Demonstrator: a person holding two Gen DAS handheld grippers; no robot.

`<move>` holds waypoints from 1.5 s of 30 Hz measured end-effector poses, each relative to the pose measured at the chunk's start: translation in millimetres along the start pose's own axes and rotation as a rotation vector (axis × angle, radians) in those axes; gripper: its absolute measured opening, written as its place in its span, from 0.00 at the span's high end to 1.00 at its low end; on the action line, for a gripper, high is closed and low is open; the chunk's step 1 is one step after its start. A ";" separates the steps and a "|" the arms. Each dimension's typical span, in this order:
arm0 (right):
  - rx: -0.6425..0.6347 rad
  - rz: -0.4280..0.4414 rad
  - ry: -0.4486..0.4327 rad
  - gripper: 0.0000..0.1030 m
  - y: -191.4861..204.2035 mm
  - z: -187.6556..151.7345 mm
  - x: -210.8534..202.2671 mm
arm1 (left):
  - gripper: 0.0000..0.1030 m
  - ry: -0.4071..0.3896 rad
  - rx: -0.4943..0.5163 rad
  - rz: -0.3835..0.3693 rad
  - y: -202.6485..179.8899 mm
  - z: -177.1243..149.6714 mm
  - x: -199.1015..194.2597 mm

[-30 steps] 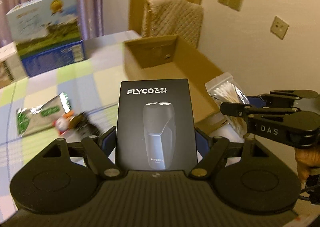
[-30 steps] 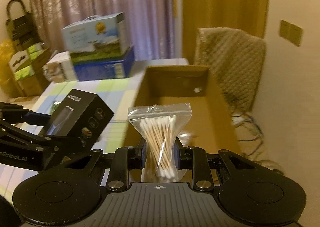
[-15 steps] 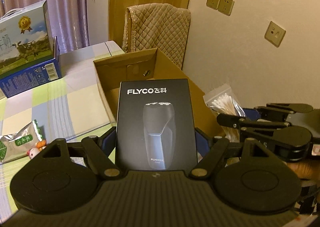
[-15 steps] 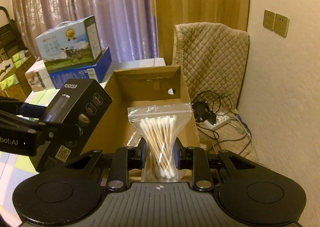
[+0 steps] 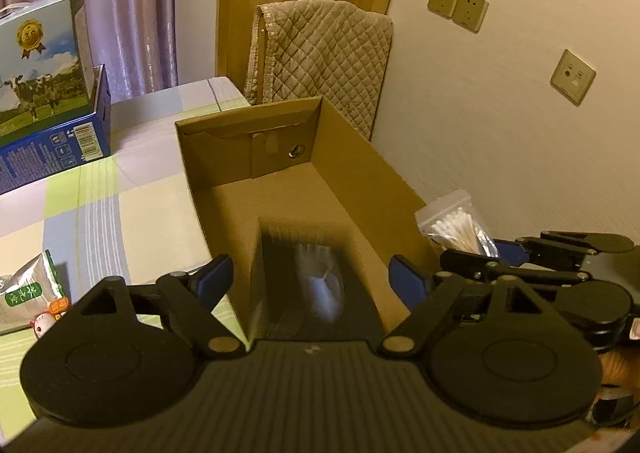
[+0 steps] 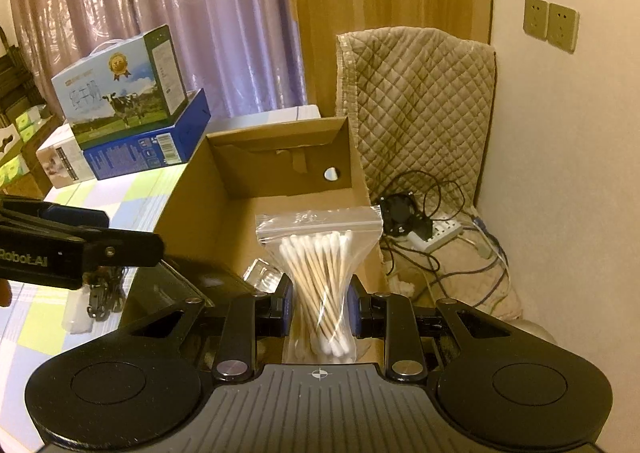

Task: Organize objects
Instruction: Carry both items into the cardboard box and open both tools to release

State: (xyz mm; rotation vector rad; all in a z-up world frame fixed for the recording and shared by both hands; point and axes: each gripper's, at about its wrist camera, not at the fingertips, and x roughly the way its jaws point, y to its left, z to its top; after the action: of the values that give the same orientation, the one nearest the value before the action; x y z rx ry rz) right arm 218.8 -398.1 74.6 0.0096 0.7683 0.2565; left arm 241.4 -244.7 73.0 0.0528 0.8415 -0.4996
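Left tool (image 5: 310, 279) is released: pads spread wide, nothing gripped. The black shaver box (image 5: 308, 289) is seen motion-blurred directly between and below the pads, inside the cardboard box (image 5: 360, 173) at its near end; whether it has landed on the floor of the cardboard box cannot be told from the blur.

Right tool (image 6: 320, 309) is clenched on the bag of cotton swabs (image 6: 320, 273). Bag is held upright, swabs' long axis vertical, zip seal on top, grip taken low on the bundle.

Key relation: relative to the cardboard box, the swab bag is held above the near right corner, roughly over the right wall. In the left wrist view the bag (image 5: 456, 225) appears just outside that wall. The open interior lies forward and to the left of the right tool. The far half of the cardboard box floor is seen bare.

Judgement: the right tool is the nearer one for the next placement; a short shift left and forward, then a lowering, is called for. The released left tool sits close beside it over the same end, so a clash is possible unless the far half is targeted.

Other items (green packet (image 5: 28, 289), milk carton (image 6: 116, 89)) are left of the cardboard box on the tabletop (image 5: 132, 189).
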 end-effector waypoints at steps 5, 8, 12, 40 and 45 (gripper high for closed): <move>0.000 0.009 0.005 0.77 2.0 -0.6 1.9 | 0.21 -0.001 -0.026 0.012 11.1 -7.1 -3.9; 0.000 0.015 0.004 0.77 4.6 0.4 2.2 | 0.21 -0.001 -0.034 0.017 14.7 -10.3 -7.6; 0.008 0.028 -0.001 0.77 7.3 2.3 2.4 | 0.21 -0.004 -0.046 0.020 19.8 -11.7 -11.6; 0.039 0.045 -0.039 0.44 43.7 -15.4 -52.9 | 0.18 -0.051 -0.113 0.069 46.8 -50.2 -76.3; 0.018 0.061 -0.039 0.44 62.1 -20.8 -64.3 | 0.17 -0.062 -0.128 0.089 52.6 -64.3 -95.3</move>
State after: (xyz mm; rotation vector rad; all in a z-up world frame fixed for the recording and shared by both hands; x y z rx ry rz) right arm 146.1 -354.6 110.0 0.0550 0.7321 0.3068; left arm 166.5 -144.5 91.1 -0.0429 0.8057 -0.3613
